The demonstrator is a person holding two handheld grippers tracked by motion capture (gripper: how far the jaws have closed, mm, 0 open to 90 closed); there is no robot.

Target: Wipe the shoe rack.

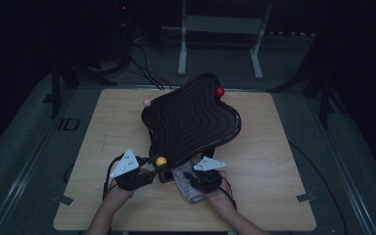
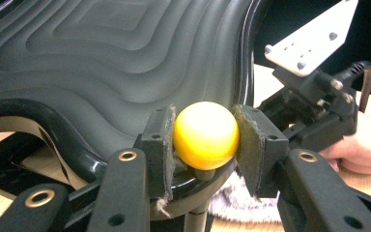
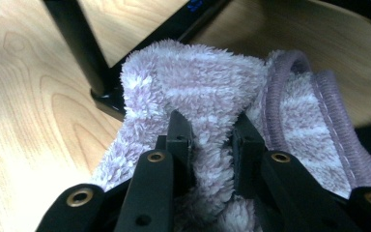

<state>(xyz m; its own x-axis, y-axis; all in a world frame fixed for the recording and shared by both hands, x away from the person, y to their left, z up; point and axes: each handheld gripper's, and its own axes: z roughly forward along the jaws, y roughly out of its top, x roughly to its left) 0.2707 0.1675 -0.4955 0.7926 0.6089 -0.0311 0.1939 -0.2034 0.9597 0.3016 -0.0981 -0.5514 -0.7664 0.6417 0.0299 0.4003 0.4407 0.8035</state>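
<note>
A black wavy tray (image 1: 191,117) stands on a low stand on the wooden table (image 1: 274,161). A yellow ball (image 1: 161,160) sits on a short stem at its near rim. My left gripper (image 1: 152,165) is shut on that yellow ball (image 2: 206,135), a pad pressed to each side, with the ridged tray (image 2: 101,58) behind it. My right gripper (image 1: 199,175) lies just right of it, under the tray's near edge, and is shut on a fluffy lilac cloth (image 1: 186,190). In the right gripper view a fold of the cloth (image 3: 207,77) is pinched in my right gripper (image 3: 211,130).
A red ball (image 1: 219,91) and a pink ball (image 1: 147,103) sit on the tray's far rim. A black stand leg (image 3: 79,46) rises beside the cloth. A white frame (image 1: 220,24) stands on the floor beyond the table. My right gripper (image 2: 314,106) also appears in the left gripper view.
</note>
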